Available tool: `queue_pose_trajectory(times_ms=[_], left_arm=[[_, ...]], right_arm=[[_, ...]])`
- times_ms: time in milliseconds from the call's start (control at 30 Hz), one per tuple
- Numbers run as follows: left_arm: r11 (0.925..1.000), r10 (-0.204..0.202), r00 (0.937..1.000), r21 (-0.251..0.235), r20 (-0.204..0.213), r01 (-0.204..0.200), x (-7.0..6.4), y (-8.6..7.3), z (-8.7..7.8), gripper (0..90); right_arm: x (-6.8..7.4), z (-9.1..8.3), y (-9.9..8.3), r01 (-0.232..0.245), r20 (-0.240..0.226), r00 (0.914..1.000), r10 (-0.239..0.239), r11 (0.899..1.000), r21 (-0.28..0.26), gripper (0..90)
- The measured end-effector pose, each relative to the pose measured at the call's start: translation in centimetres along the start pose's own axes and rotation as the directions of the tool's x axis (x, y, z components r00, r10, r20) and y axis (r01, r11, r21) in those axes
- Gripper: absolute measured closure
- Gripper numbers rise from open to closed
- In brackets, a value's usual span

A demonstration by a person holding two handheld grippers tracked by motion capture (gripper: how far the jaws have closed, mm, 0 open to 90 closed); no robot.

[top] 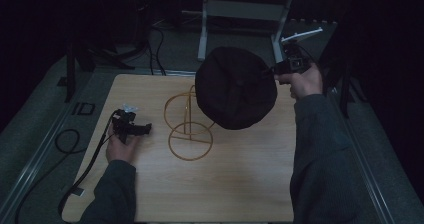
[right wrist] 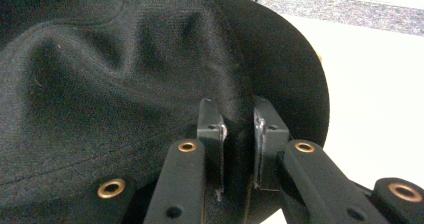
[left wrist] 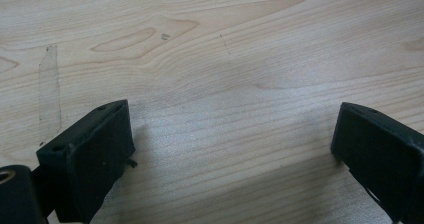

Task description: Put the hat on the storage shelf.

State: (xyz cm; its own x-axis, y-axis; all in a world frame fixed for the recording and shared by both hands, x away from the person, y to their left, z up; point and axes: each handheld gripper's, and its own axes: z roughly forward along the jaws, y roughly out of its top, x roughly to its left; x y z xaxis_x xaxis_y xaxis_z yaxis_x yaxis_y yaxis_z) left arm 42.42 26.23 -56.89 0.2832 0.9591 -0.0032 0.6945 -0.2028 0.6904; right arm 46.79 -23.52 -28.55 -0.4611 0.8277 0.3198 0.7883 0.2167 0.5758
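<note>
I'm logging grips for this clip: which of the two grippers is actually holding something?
The right gripper, jaws pinched shut on the black hat's fabric; the left gripper hangs open over bare table.

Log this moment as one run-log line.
right gripper: shut on hat, held over wire stand | left gripper: open, low over table, holding nothing

High view overlooks table (top: 240,174); gripper views close.
</note>
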Motion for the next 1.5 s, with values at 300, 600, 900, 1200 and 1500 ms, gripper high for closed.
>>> queue_pose_trajectory(times_ms=[300,600,900,1200,1500], left_arm=[[1.0000,0.000,1.0000,0.001,0.000,0.000,0.0,0.0,0.0,2.9],[1.0000,0.000,1.0000,0.000,0.000,0.000,0.0,0.0,0.0,2.9],[1.0000,0.000,1.0000,-0.001,0.000,0.000,0.0,0.0,0.0,2.9],[1.0000,0.001,1.0000,0.001,0.000,-0.001,0.0,0.0,0.0,2.9],[1.0000,0.001,1.0000,0.001,0.000,-0.001,0.0,0.0,0.0,3.0]], right_arm=[[0.8,0.3,0.3,0.014,-0.017,0.9998,-0.014,1.000,0.006,78.3],[1.3,0.4,0.4,0.021,-0.027,0.9994,-0.021,1.000,0.002,78.2],[1.8,0.8,0.5,0.026,-0.033,0.9991,-0.026,1.000,0.005,77.8],[3.0,0.6,1.1,0.046,-0.047,0.9979,-0.046,0.999,-0.002,77.7],[4.1,1.3,1.5,0.065,-0.057,0.9963,-0.065,0.998,0.007,77.6]])
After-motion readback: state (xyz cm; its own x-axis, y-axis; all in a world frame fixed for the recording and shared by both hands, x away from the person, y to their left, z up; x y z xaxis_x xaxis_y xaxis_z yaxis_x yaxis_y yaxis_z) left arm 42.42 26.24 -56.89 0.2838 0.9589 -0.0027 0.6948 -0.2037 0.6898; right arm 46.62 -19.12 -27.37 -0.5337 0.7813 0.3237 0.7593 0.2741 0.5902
